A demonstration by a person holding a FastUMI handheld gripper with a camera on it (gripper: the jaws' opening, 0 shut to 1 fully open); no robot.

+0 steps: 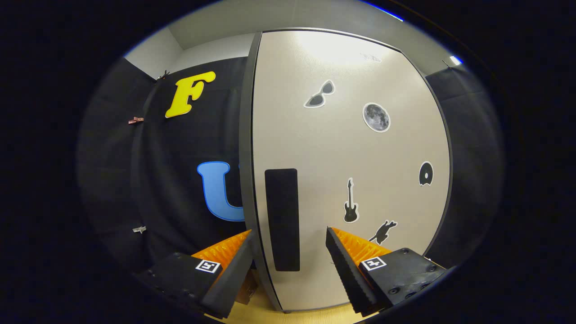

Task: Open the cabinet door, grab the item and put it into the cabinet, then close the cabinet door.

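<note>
The tongs stand released, fingers spread wide with nothing clamped, straddling the near edge of the cabinet door; the left finger sits just outside that edge, the right one against the door's face. Between the fingers and just ahead lies the dark handle strip, upright beside the edge. I judge the task barely begun or at its close: whether the door is ajar I cannot tell, and the item is not to be placed from here, with stickers farther up the door

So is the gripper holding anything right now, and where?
Nothing held: the gripper is open, its fingers straddling the cabinet door edge by the black handle.
</note>
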